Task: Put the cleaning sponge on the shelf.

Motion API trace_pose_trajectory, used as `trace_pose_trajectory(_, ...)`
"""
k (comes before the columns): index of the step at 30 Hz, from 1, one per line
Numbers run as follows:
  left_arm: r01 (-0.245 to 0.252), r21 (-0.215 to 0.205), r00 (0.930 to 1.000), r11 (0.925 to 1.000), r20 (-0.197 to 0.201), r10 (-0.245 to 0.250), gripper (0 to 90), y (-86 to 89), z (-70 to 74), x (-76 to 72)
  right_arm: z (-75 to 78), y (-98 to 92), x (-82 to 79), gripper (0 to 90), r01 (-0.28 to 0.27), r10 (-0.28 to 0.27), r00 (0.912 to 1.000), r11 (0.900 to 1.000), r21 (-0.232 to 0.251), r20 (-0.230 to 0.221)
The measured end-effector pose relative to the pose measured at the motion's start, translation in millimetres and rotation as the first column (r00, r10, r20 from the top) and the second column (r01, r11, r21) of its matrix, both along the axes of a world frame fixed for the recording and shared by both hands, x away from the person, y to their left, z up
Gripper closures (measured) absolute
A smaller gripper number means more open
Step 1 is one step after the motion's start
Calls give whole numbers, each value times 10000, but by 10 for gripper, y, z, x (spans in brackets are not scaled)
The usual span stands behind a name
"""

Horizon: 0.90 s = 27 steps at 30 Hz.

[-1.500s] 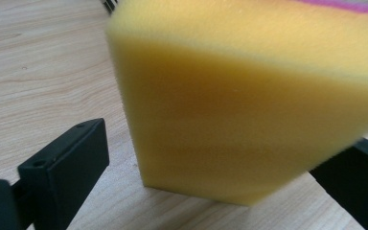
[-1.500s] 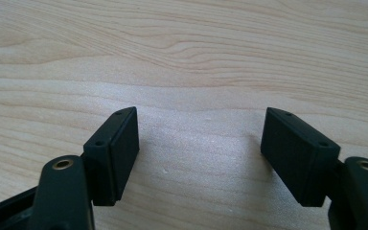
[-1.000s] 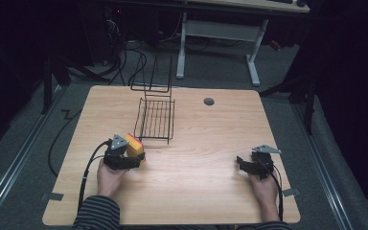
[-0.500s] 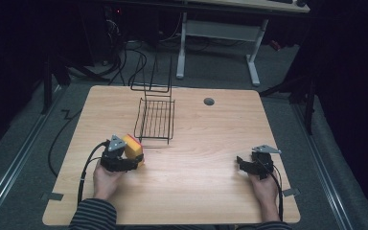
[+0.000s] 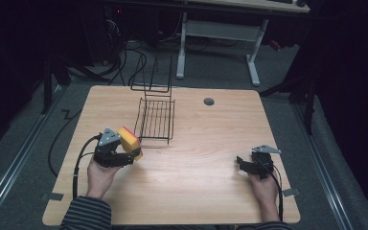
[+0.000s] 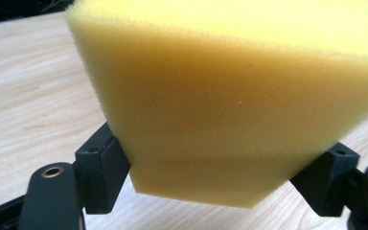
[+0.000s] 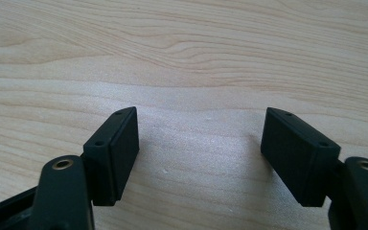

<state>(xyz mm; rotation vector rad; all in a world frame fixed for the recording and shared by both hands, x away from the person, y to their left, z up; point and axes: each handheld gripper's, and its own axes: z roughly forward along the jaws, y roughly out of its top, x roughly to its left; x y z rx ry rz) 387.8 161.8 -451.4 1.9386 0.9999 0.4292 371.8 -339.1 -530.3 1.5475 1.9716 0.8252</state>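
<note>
Left claw [image 5: 133,154] is clamped on a yellow sponge [image 5: 129,141] with a red scouring face, its jaws having just been closing onto the foam between them. In the left gripper view the sponge [image 6: 230,100] bulges over both pads and hangs clear of the worktop [image 5: 201,158], just beside the near end of the black wire rack [image 5: 156,119]; judged, the rack is its destination. Right claw [image 5: 241,163] rests low over bare worktop, well apart from the sponge, jaws spread and empty, probably on standby.
</note>
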Motion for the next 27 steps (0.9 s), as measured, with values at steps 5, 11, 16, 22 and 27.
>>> trace_pose_trajectory(5,78,81,9996,9999,274,-80,242,-43,100,43,0,0,0,296,5,-5,10000,10000,4,0)
trace_pose_trajectory(11,284,480,9981,9984,525,-309,241,-134,156,69,1,1,0,296,7,-7,10000,10000,-3,-8)
trace_pose_trajectory(16,371,494,9976,9981,566,-399,241,-175,208,110,1,1,0,296,15,-15,10000,10000,13,-13)
trace_pose_trajectory(22,406,549,9970,9977,635,-441,241,-217,237,159,1,1,0,296,14,-14,10000,10000,16,-11)
trace_pose_trajectory(27,417,722,9968,9965,658,-465,240,-276,246,250,1,-2,1,296,-1,1,10000,10000,13,-2)
